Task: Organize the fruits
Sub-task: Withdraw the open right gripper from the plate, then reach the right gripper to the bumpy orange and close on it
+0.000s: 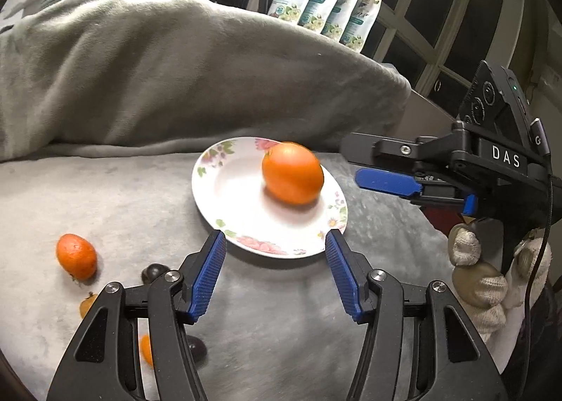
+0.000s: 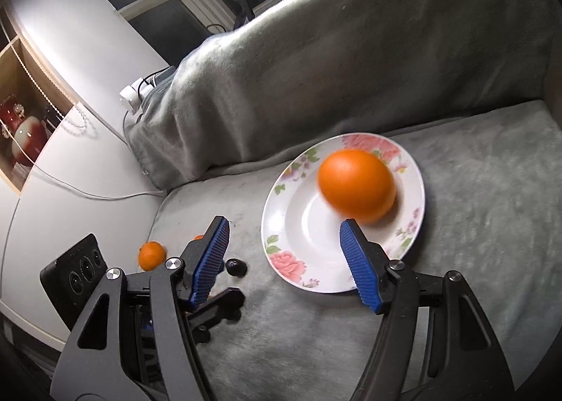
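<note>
One big orange (image 1: pixel 292 172) sits on the flowered plate (image 1: pixel 224 197), blurred as if rolling. A smaller orange (image 1: pixel 76 256), a dark fruit (image 1: pixel 153 273) and some orange bits lie loose on the grey blanket (image 1: pixel 105 197), so most sorting looks undone. The left tongs (image 1: pixel 275 273) hang spread and empty just short of the plate's near rim. The right tongs (image 2: pixel 282 260) are spread too, empty, one finger over the plate just beside the big orange.

A grey blanket (image 1: pixel 168 74) drapes over a bulky form across the upper half of the left wrist view. Four flower-printed pouches (image 1: pixel 326 4) stand in a row behind it, top centre. In the right wrist view, a white power strip (image 2: pixel 135 93) sits at the blanket's left edge, and a red-and-white vase (image 2: pixel 26 137) stands at far left.
</note>
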Demonstrator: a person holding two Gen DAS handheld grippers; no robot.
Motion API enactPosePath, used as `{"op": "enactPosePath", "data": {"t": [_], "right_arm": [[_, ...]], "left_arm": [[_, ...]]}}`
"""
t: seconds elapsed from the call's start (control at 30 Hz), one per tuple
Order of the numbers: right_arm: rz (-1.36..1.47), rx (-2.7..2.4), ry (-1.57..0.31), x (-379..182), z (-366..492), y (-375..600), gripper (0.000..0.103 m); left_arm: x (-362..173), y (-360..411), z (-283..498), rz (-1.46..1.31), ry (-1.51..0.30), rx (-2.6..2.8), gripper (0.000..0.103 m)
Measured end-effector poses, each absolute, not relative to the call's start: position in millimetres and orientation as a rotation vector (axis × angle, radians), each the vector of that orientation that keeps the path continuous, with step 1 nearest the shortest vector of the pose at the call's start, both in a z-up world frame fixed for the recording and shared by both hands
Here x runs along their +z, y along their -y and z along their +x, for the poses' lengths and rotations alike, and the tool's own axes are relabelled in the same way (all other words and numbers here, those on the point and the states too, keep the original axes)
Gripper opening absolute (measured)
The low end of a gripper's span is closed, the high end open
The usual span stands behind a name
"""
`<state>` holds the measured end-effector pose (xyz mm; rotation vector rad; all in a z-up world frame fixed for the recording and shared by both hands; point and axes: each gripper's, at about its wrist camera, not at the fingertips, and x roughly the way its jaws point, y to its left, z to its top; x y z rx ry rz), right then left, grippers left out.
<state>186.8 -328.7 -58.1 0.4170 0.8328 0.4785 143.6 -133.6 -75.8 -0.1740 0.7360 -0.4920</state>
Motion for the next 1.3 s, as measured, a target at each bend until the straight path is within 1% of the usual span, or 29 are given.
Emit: {"op": "enactPosePath", "data": {"t": [0.1, 0.17, 0.23, 0.27, 0.3, 0.37, 0.47, 0.53, 1.3], "right_arm": [[0.399, 0.445, -0.813, -55.4, 184.3, 331.1, 0.069], [0.400, 0.436, -0.799, -54.0, 181.2, 334.3, 0.069], [0.394, 0.425, -0.787, -52.3, 179.1, 336.2, 0.074], [0.389, 0.419, -0.778, -51.3, 177.5, 337.1, 0.080], [0.382, 0.413, -0.768, -50.3, 175.7, 337.1, 0.083], [0.359, 0.408, -0.758, -47.7, 173.0, 333.8, 0.083], [0.326, 0.408, -0.746, -44.8, 168.5, 327.3, 0.089], [0.297, 0.414, -0.735, -42.5, 165.2, 319.9, 0.090], [0.146, 0.588, -0.707, -38.5, 162.9, 214.3, 0.091]], "left_arm": [[-74.9, 127.2, 141.8, -0.174, -0.734, -0.474, 0.057], [-75.0, 123.5, 142.1, -0.179, -0.732, -0.466, 0.059], [-75.0, 117.6, 141.4, -0.189, -0.730, -0.454, 0.060], [-74.9, 115.5, 140.8, -0.191, -0.730, -0.450, 0.060], [-74.4, 112.1, 139.8, -0.192, -0.729, -0.443, 0.061], [-73.0, 108.7, 137.6, -0.193, -0.726, -0.437, 0.069], [-71.1, 101.1, 133.7, -0.203, -0.714, -0.424, 0.078], [-70.0, 93.0, 130.0, -0.210, -0.706, -0.411, 0.082], [-86.0, -20.9, 78.9, -0.244, -0.722, -0.148, 0.082]]}}
